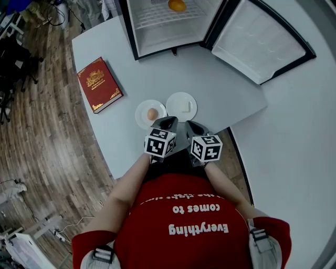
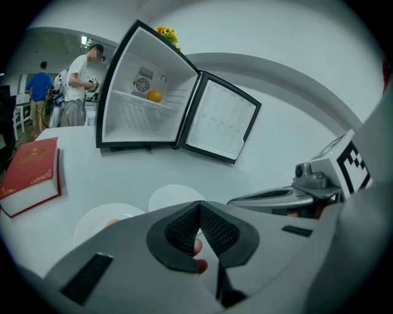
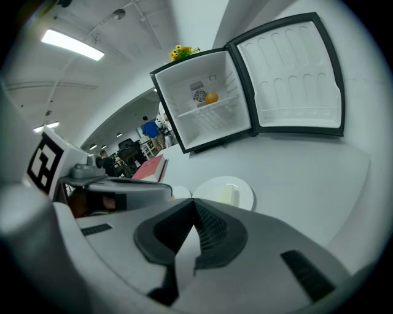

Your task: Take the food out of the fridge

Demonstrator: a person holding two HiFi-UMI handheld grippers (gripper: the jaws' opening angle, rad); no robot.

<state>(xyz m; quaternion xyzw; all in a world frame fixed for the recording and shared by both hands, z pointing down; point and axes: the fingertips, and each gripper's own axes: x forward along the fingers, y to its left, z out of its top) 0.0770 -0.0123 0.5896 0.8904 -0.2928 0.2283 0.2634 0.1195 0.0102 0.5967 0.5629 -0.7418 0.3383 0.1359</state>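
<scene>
1. Nearest, by the table (image 1: 105,52) edge, side by side: L gripper (image 1: 169,122) has jaws pressed together w/ nothing in them. R gripper (image 1: 193,126) is likewise clenched and empty.
2. Just beyond: egg (image 1: 152,113) on the left plate (image 1: 140,116), pale block (image 1: 184,106) (butter or cheese, can't tell) on the right plate (image 1: 173,100). Prob. already out.
3. Far: fridge (image 1: 134,31), door (image 1: 262,44) wide open, orange (image 1: 177,5) on the wire shelf, the only food I see inside.
4. Step, by my read: btw fetches. Next: reach to the shelf, spread jaws before the orange, squeeze gently, as it's round and may roll.

Open fridge (image 1: 157,43): mouth is left unblocked by door (image 1: 262,39). Table (image 1: 220,94) before it is occupied by left plate (image 1: 142,117) and right plate (image 1: 175,102).
</scene>
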